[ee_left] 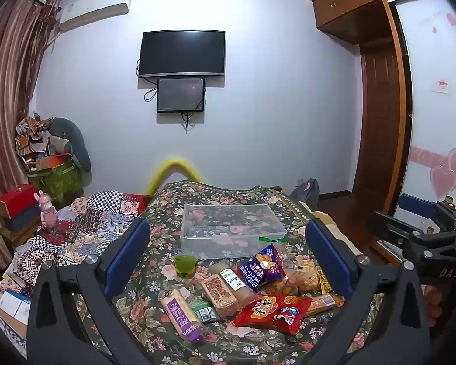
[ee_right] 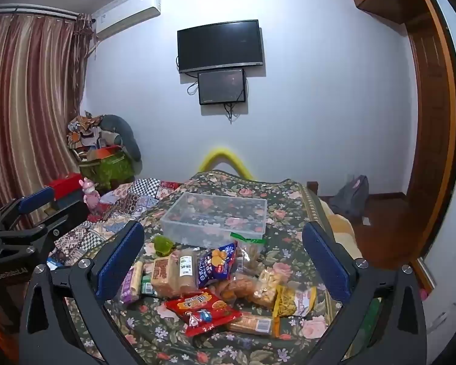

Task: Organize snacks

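Note:
A pile of snack packets lies on the floral bedspread [ee_left: 167, 210]: a red bag [ee_left: 273, 308] [ee_right: 202, 308], a blue bag [ee_left: 263, 267] [ee_right: 215, 264], a purple bar [ee_left: 181, 311], brown bars [ee_left: 219, 293] [ee_right: 167, 273], clear bags of fried snacks [ee_right: 264, 283] and a green jelly cup [ee_left: 185, 266] [ee_right: 164, 245]. An empty clear plastic box [ee_left: 232, 229] [ee_right: 215, 219] stands behind the pile. My left gripper [ee_left: 228, 261] is open and empty above the pile. My right gripper [ee_right: 223, 258] is open and empty too, beside it.
A patchwork quilt [ee_left: 85, 228] and a pink toy [ee_left: 47, 211] lie left of the spread. Boxes and clutter [ee_left: 48, 164] stand by the curtain. A wardrobe [ee_left: 380, 106] and a backpack [ee_right: 351, 196] are to the right. Screens hang on the far wall.

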Demonstrator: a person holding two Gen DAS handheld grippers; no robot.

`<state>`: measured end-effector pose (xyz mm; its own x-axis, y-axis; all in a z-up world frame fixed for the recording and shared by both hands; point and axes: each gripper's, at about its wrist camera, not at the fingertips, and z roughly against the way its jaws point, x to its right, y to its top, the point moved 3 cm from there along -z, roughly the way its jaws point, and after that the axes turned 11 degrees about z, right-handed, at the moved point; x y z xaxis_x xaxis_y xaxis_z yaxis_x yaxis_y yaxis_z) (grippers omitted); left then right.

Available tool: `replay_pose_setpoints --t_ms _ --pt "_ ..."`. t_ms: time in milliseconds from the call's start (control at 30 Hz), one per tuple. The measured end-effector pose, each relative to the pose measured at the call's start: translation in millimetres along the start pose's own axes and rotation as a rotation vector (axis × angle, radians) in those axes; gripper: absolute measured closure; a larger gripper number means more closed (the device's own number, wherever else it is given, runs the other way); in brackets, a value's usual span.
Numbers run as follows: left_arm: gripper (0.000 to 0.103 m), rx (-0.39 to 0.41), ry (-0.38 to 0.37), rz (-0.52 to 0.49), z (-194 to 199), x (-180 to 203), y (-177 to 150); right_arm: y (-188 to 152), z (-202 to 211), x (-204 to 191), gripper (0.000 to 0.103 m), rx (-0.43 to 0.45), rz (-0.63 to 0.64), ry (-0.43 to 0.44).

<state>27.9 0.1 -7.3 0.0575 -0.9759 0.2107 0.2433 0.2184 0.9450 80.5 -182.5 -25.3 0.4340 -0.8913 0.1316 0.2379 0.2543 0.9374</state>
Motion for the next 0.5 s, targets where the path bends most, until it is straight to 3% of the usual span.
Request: replay_pose_setpoints --t_ms 500 --pt "0.000 -0.017 -0.020 -0.014 -5 5 -6 5 2 -2 0.000 -0.003 -0.009 -0.004"
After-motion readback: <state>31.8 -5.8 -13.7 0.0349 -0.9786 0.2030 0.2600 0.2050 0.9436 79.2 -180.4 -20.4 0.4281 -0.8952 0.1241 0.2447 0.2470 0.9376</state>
